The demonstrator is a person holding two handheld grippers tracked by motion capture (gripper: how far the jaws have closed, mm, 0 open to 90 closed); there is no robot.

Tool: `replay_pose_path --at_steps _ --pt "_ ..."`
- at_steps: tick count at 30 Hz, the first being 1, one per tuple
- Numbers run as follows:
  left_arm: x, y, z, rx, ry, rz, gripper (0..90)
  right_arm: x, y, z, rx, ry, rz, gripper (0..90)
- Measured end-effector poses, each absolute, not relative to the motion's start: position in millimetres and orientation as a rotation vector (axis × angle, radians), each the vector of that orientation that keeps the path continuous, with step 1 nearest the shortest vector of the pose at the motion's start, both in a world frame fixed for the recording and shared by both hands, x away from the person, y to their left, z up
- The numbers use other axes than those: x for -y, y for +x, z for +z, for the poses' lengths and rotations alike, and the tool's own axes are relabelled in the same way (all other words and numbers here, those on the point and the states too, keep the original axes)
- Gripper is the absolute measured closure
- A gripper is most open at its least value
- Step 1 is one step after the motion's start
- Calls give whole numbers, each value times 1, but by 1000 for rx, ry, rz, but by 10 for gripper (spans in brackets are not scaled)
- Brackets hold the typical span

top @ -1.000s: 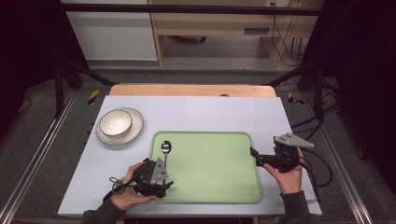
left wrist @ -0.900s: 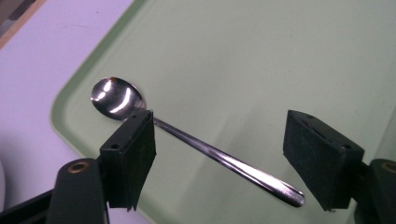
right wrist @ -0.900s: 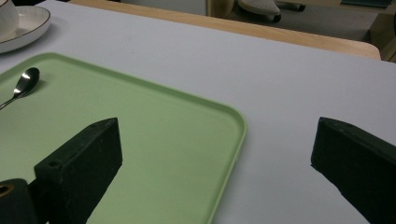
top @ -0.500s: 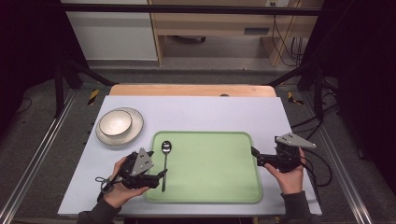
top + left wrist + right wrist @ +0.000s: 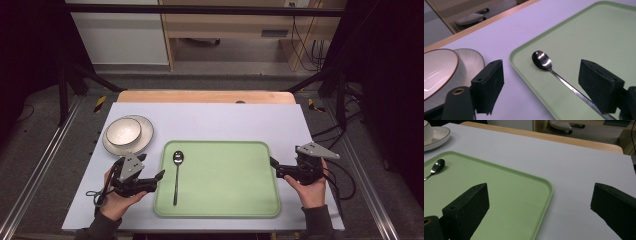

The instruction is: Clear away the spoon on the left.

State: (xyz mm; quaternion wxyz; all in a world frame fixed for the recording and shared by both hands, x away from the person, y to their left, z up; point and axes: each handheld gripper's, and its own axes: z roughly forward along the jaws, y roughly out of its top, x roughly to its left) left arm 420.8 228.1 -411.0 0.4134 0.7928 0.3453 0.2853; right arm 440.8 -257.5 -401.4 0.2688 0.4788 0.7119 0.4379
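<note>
From the high view a spoon [image 5: 177, 172] lies along the left side of a green tray [image 5: 235, 200], with the left gripper [image 5: 156, 176] just beside the tray's left edge and the right gripper [image 5: 273, 163] at its right edge, while the left gripper view shows its jaws wide apart astride the tray's rim and the spoon's handle, and the right gripper view shows its jaws wide apart over the tray's corner.

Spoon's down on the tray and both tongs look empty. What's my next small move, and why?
Probably swing the left tongs up toward the bowl on its plate. The spoon already lies on the green tray, the left jaws stand open and empty beside it, and the bowl sits just ahead on that side.
</note>
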Motion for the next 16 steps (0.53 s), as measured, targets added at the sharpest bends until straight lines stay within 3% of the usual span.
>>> replay_pose_path --at_steps 16 --pt "-260 424 -411 -958 1884 679 194 259 440 -401 -1914 1296 1180 22"
